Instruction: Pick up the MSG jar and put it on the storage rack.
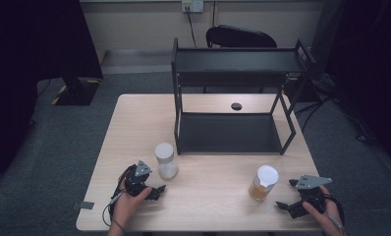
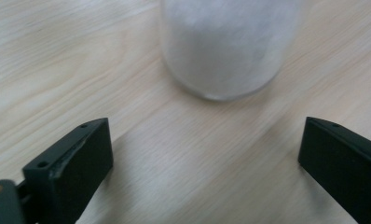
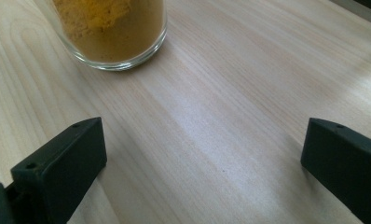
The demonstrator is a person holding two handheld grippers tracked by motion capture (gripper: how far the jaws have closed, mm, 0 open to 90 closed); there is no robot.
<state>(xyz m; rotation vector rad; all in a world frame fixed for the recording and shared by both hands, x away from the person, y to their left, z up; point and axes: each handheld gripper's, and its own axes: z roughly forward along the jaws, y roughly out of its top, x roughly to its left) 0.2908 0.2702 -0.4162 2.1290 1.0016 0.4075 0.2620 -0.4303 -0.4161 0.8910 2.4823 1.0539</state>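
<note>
- Left gripper (image 1: pixel 152 183), jaws spread and empty, sits just short of the white-powder jar (image 1: pixel 166 160).
- Right gripper (image 1: pixel 288 194), released, lies just beside the orange-powder jar (image 1: pixel 264 183), apart from it.

Probably a lab: bare table (image 1: pixel 134 123), carpet (image 1: pixel 61 147), wall socket (image 1: pixel 192 6), black curtains (image 1: pixel 16 49).

Overhead overview, two close tabletop (image 1: pixel 208 177) views

Your tabletop (image 1: pixel 208 196) is pale, matt wood-grain laminate. The jar of white powder (image 1: pixel 166 160) looks like frosted glass; the jar of ochre powder (image 1: pixel 264 183) is clear, glossy glass. Near the far edge, the rack (image 1: pixel 233 132) is matt black metal.
</note>
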